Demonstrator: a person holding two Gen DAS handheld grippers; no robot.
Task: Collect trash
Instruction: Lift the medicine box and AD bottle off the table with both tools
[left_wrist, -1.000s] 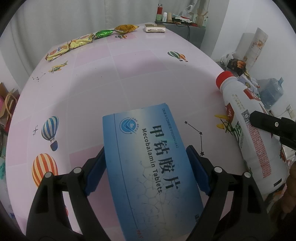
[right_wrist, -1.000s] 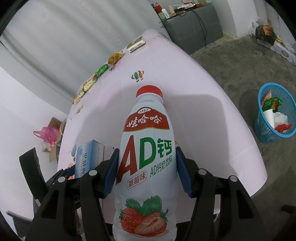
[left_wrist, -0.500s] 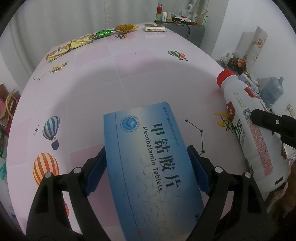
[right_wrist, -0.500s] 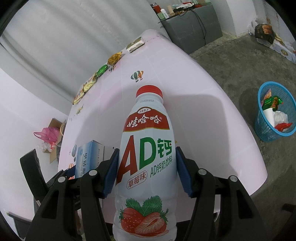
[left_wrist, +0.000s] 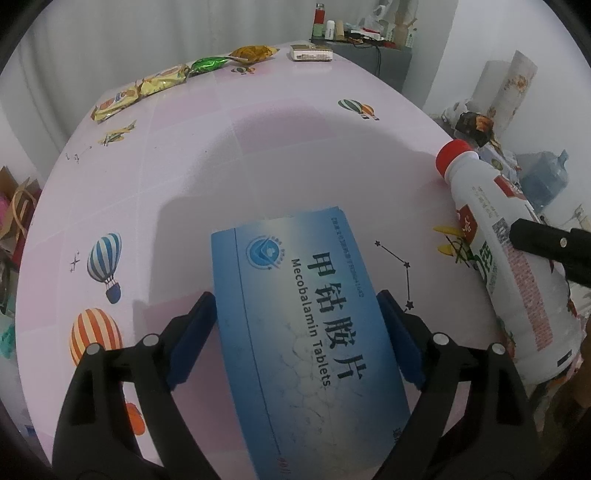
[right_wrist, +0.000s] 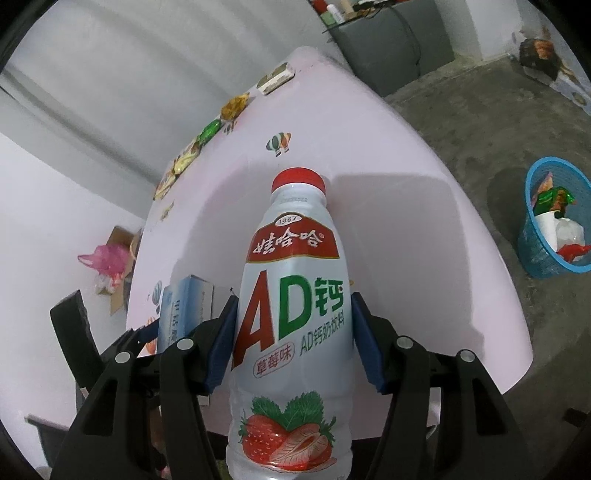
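- Left hand-held gripper (left_wrist: 297, 339): jaws opening around a blue tablet box (left_wrist: 306, 325), raised above the pink counter (left_wrist: 258, 147).
- Right hand-held gripper (right_wrist: 293, 338): jaws opening around a milk-drink bottle (right_wrist: 291, 314).
- Risk: loosening grips could drop both short of the blue trash basket (right_wrist: 532, 254) on the floor.

Table: pink checked cloth (left_wrist: 280, 155) printed with hot-air balloons, a small plane and star lines.
Landmark: flat white packet (left_wrist: 311, 52), lying at the table's far edge.
Left of the packet: orange wrapper (left_wrist: 253, 53), just beside it.
Further left: green wrapper (left_wrist: 207, 64), then two yellow snack packs (left_wrist: 142, 90), all in one row along the far edge.
Floor: grey concrete (right_wrist: 480, 122); a blue basket (right_wrist: 532, 254) with trash stands on it, well apart from the packet.
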